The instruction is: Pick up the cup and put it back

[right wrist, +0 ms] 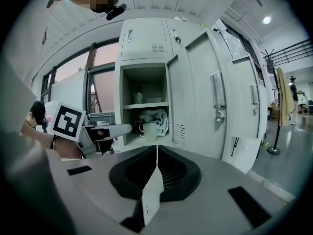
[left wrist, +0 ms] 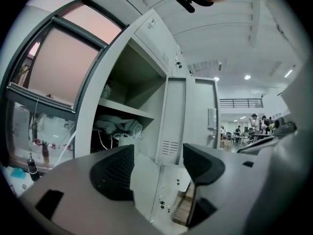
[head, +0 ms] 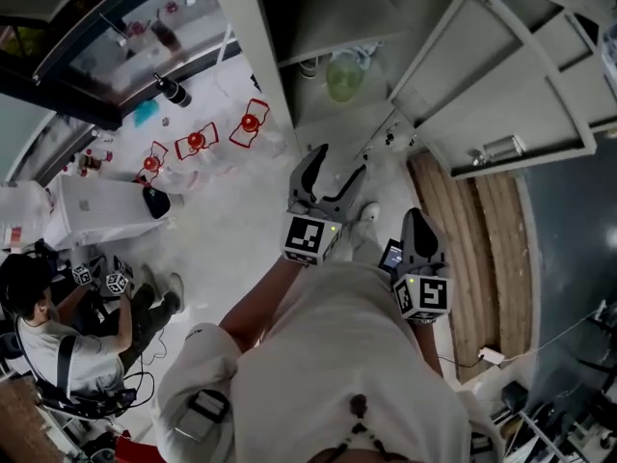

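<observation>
A pale green cup (right wrist: 149, 130) stands on the lower shelf of the open locker (right wrist: 143, 70), in front of a bundle of white cloth (right wrist: 156, 115). The head view shows the cup (head: 342, 77) from above inside the locker. My left gripper (head: 340, 162) is held out toward the locker, short of the cup, jaws open and empty. In its own view the left gripper (left wrist: 157, 160) has only the locker's shelf and door between the jaws. My right gripper (head: 419, 222) hangs back beside my body. Its jaws (right wrist: 156, 153) are shut with nothing in them.
The locker door (head: 501, 75) swings open to the right, above a wooden floor strip (head: 472, 249). More shut lockers (right wrist: 239, 97) and a coat stand (right wrist: 279, 111) lie to the right. A seated person (head: 58, 340) and red-framed objects (head: 196, 141) are on the left.
</observation>
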A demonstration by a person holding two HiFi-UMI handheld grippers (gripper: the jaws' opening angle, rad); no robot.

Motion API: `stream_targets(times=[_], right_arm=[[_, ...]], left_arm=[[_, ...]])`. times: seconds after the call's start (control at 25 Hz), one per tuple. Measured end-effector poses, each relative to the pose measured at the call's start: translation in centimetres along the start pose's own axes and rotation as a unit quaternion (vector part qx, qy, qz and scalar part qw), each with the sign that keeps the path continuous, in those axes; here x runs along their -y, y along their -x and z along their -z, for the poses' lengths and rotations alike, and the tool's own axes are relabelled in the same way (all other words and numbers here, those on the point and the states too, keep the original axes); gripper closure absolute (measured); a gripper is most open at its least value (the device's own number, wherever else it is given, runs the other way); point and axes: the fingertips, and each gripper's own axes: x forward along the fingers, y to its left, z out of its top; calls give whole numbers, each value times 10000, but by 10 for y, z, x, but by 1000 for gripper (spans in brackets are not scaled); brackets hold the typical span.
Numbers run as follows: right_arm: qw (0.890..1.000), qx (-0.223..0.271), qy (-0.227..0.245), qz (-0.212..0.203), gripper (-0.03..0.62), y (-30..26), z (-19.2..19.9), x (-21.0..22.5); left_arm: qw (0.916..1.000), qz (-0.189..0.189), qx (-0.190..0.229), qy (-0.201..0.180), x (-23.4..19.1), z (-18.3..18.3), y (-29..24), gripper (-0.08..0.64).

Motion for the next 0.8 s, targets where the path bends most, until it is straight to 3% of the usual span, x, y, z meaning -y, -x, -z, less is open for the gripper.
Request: stream_targets(times=[0.28, 0.52, 0.8], right_arm=[[9973, -37, 194, -701, 566, -64, -21, 27], [9899, -31, 452, -1346, 565, -123, -43, 41], [9850, -33, 555, -1634, 566, -148, -55, 52]], left_arm=[[9967, -784, -202, -96, -33, 14, -77, 205], [9864, -1609, -326, -48, -85, 21, -132, 181], [9803, -1903, -535, -53, -111, 28, -151, 179]])
